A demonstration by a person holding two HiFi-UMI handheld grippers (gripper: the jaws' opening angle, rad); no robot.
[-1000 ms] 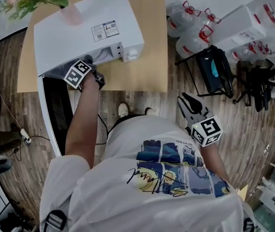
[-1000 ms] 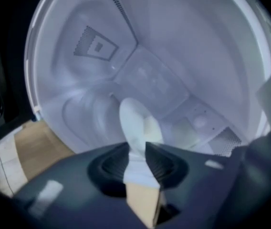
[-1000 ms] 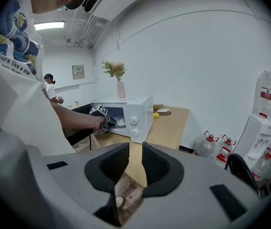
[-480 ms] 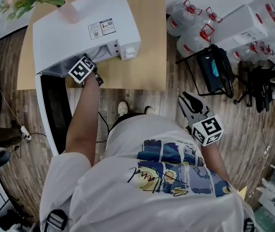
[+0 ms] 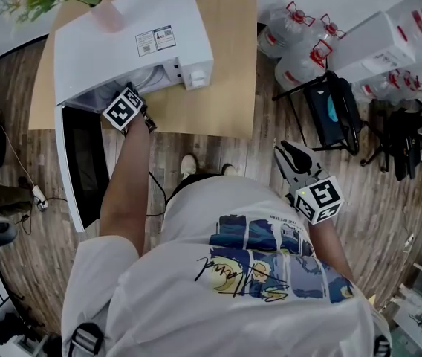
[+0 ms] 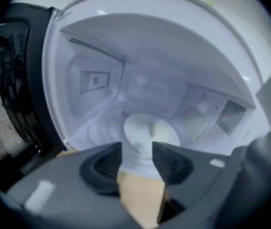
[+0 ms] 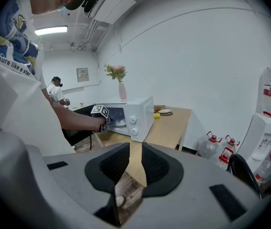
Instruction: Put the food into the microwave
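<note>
We find the left claw (image 6: 137,147) released, jaws just opened, nothing between them. The food (image 6: 147,133) sits free in the microwave (image 6: 173,46) beyond their tips, so we judge it delivered. The right claw (image 7: 135,147) is slightly apart, empty and held aside.

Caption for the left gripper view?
Left gripper, jaws just opening and clear of the white dish, at the open microwave.

The person wears a white short-sleeved T-shirt (image 5: 196,311) with a blue-and-yellow panelled print (image 5: 270,253) and black script (image 5: 233,280), black buckled straps (image 5: 85,339) and pale shoes (image 5: 189,169), while the left gripper (image 6: 138,149) and the right gripper (image 7: 135,151) are grey with black ribbed pads (image 7: 114,166), each carrying a white cube (image 5: 122,110) of black square markers.
</note>
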